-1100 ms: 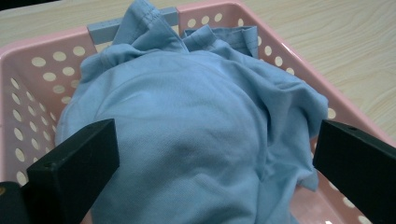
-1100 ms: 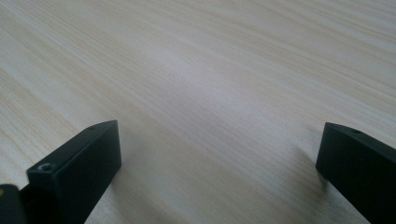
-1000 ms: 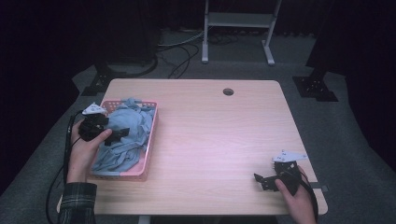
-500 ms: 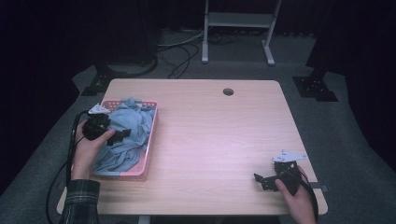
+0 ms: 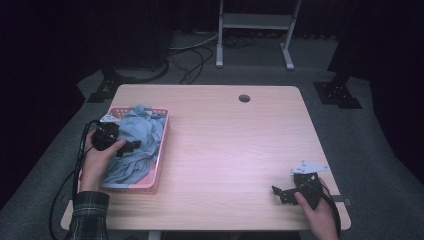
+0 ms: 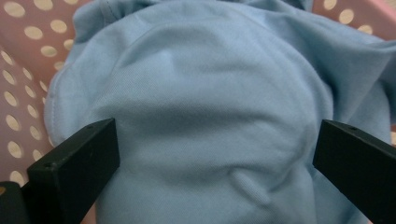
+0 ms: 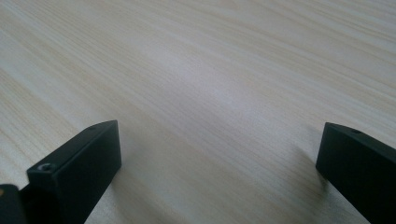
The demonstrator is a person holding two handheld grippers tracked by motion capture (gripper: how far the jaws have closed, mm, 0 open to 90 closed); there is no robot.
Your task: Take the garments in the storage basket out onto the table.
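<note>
A crumpled light blue cloth (image 5: 136, 142) fills a pink perforated basket (image 5: 161, 155) at the table's left side. My left gripper (image 5: 129, 146) hovers over the cloth, open. In the left gripper view the blue cloth (image 6: 210, 121) lies close below the two wide-apart jaws, with the pink dotted basket wall (image 6: 23, 70) behind it. My right gripper (image 5: 281, 194) rests low near the table's front right corner, open, with only bare wood (image 7: 210, 93) between its jaws.
The light wooden table (image 5: 235, 145) has a round cable hole (image 5: 244, 98) at its far edge. A white metal stand (image 5: 255, 22) and cables (image 5: 195, 55) lie on the dark floor behind. Dark equipment bases stand at both far corners.
My left gripper has moved down and slightly toward me over the blue cloth in the basket. The right gripper has stayed still.
</note>
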